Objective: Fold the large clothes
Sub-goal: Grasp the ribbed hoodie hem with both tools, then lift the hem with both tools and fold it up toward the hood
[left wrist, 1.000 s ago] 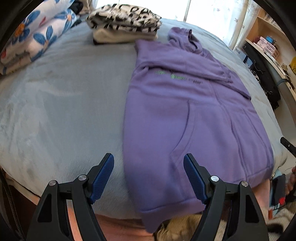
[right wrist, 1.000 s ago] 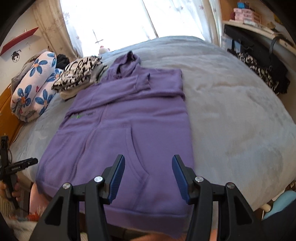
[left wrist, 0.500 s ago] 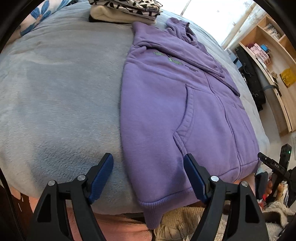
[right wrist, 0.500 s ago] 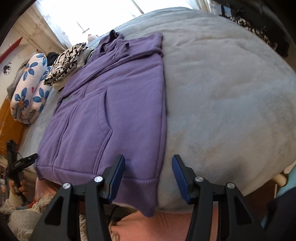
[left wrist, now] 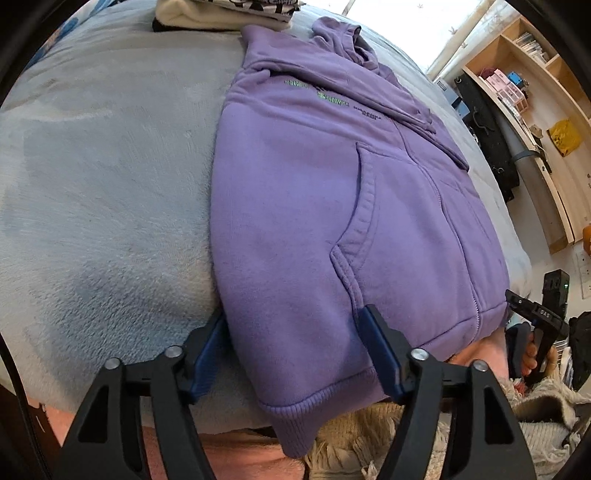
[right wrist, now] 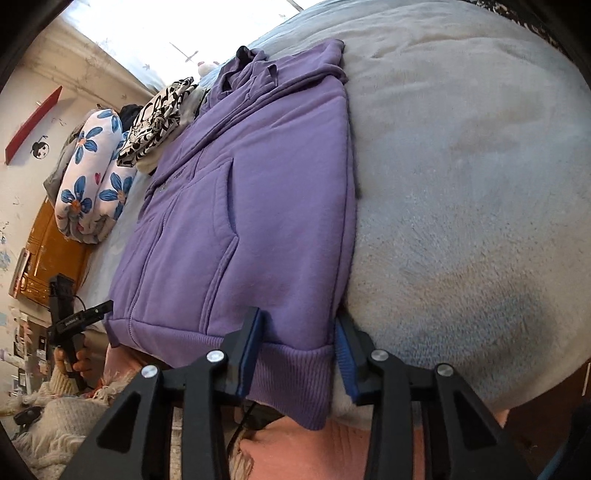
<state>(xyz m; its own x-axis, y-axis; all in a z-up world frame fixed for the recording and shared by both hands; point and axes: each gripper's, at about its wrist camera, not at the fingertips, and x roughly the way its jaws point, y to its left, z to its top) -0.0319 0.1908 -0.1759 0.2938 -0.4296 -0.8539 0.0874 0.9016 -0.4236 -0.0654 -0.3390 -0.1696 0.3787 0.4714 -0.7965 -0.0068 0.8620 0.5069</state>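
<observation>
Both grippers lower and closer than a second ago, down at the hem of the purple hoodie [left wrist: 332, 206] spread flat on the grey bed [left wrist: 103, 192]. Folded clothes [left wrist: 221, 14] at the far end cut off by the frame edge. Left gripper [left wrist: 295, 332] jaws wide, closing, straddling the hem's left corner; contact unclear. Right gripper [right wrist: 299, 332] jaws narrowing around the hem's right corner, pads not visibly pinching yet.
</observation>
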